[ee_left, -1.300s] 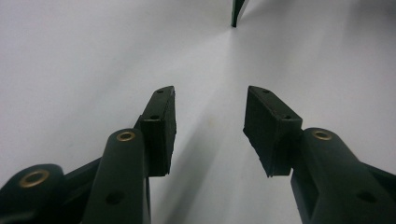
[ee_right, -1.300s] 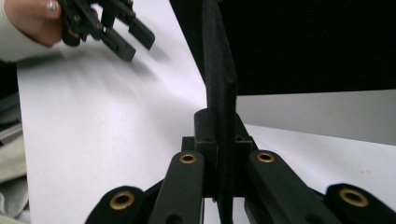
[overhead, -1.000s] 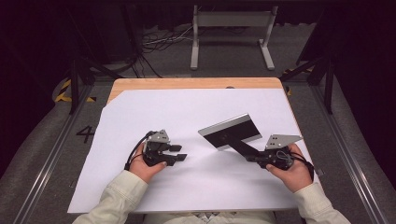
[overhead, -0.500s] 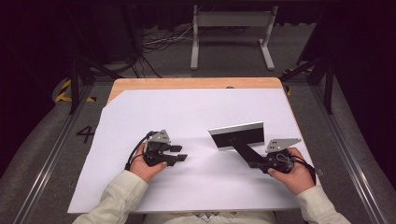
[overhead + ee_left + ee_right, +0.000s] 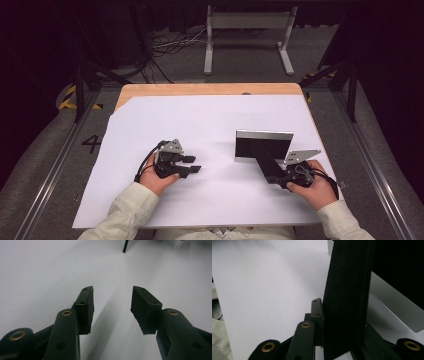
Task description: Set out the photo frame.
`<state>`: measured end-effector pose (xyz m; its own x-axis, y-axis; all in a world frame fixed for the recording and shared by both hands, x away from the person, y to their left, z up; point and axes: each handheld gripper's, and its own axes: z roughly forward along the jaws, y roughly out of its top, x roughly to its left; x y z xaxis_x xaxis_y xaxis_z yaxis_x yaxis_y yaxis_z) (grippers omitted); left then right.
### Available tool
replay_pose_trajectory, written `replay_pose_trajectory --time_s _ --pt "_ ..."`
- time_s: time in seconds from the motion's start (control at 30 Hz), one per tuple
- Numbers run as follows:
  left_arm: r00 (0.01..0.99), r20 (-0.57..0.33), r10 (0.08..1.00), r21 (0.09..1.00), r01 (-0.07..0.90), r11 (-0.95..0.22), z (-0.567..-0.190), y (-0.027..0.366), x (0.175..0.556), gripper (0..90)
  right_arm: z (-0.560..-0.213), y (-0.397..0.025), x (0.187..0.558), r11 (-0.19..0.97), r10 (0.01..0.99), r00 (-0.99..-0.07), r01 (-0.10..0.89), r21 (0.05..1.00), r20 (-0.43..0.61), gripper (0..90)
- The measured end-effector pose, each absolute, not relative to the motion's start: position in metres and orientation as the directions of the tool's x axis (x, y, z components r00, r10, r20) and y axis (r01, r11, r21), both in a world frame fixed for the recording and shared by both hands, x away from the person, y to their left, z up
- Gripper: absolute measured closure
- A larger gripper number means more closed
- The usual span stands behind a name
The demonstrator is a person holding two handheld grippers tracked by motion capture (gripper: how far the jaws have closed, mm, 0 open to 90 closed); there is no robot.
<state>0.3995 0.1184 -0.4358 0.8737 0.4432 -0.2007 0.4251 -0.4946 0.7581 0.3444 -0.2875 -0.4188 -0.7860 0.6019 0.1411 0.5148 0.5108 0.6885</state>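
Note:
A flat panel (image 5: 264, 145) with a black face and a silver rim stands on edge on the white sheet (image 5: 200, 120), right of centre. A stiff black strip (image 5: 263, 159) runs from the panel toward the person. My right gripper (image 5: 272, 176) is shut on that strip (image 5: 348, 290), which fills the space between its jaws in the right gripper view (image 5: 342, 315), with the panel's silver rim (image 5: 397, 310) behind it. My left gripper (image 5: 195, 164) rests low on the sheet at centre left, open with nothing between its jaws (image 5: 112, 307).
The white sheet covers most of a wooden table, whose bare far edge (image 5: 200, 89) shows. Beyond it, on the floor, stand a grey metal frame (image 5: 248, 35) and loose cables (image 5: 170, 45). Dark rails run down both sides of the table.
The panel has swung from a tilted, angled pose to standing level and square, shifting a little right with my right gripper. The left gripper has stayed put.

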Motion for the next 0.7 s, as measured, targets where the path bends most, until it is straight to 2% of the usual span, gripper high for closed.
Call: replay_pose_trajectory --time_s 0.7 --pt "0.878 -0.201 0.434 0.754 0.422 -0.504 -0.4368 0.1151 0.4009 53.4 -0.4253 -0.2906 0.3378 0.531 0.624 -0.770 0.541 0.652 0.131 76.0"
